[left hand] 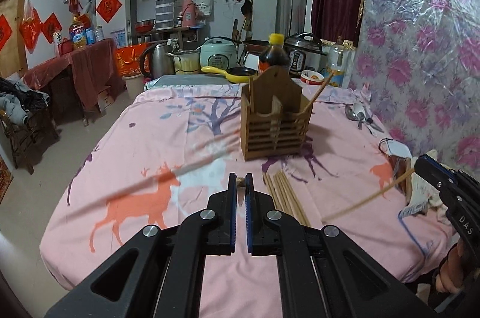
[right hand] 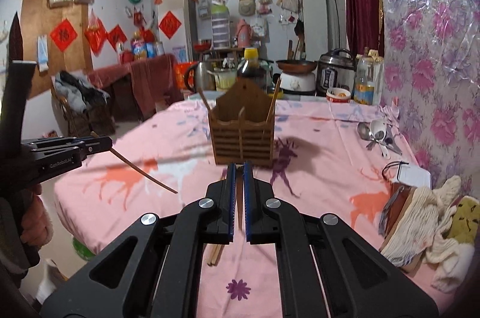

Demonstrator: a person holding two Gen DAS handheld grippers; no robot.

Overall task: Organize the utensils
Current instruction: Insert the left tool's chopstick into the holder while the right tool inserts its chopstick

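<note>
Slatted wooden holder [left hand: 274, 120], matt cotton tablecloth [left hand: 144, 144], glossy metal spoons [right hand: 373, 133]

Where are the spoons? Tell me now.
The spoons lie in a small pile on the pink tablecloth, at the right side in both views, near the floral wall covering and right of the wooden utensil holder.

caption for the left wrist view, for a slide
Left gripper shut on a chopstick, facing the wooden holder.

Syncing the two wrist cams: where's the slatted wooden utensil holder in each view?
Left wrist: slatted wooden utensil holder, right of centre, above the gripper.
Right wrist: holder, dead centre, just above the gripper.
Shared landmark: yellow-capped dark sauce bottle directly behind it.
</note>
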